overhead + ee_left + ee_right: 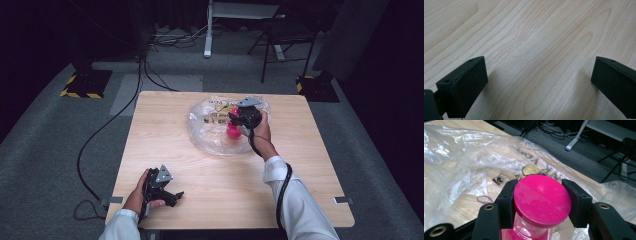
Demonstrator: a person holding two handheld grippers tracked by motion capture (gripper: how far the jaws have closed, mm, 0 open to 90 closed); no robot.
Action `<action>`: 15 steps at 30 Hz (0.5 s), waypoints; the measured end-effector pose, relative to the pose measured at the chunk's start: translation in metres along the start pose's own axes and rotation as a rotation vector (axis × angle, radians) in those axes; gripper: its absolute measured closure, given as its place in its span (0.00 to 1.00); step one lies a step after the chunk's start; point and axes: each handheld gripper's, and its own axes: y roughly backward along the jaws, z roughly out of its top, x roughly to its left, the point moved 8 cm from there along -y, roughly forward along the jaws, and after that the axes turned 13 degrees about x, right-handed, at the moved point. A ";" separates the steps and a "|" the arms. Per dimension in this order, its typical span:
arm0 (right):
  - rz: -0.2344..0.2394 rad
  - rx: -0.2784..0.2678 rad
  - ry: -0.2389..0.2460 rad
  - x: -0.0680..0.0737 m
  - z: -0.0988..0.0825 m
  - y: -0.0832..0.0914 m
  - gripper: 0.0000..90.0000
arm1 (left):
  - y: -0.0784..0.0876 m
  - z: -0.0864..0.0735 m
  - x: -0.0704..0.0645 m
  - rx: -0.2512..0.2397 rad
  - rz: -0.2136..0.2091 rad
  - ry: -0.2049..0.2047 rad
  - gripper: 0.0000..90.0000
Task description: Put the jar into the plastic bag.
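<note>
Pink hourglass: 1, inside 1 clear plastic bag.

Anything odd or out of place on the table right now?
Nothing spilled or broken. The clear plastic bag lies crumpled at the far side of the table, with a loose rubber band showing through it. The right gripper clamps the pink hourglass upright over the bag. The left gripper rests open on bare wood.

Glossy pink plastic cap on a clear plastic bottle, thin crinkled transparent plastic bag, pale smooth matt wood-grain worktop, matt black gripper pads, grey carpet floor
</note>
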 end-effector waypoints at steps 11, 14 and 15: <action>0.008 0.014 -0.006 0.004 -0.014 -0.013 0.54 | 0.000 0.000 0.000 0.000 0.000 -0.001 0.00; 0.012 0.016 -0.012 0.004 -0.016 -0.015 0.54 | 0.000 0.000 0.000 0.001 0.000 0.000 0.00; 0.013 0.015 -0.015 0.004 -0.017 -0.015 0.54 | 0.000 0.000 0.000 0.000 0.000 0.000 0.00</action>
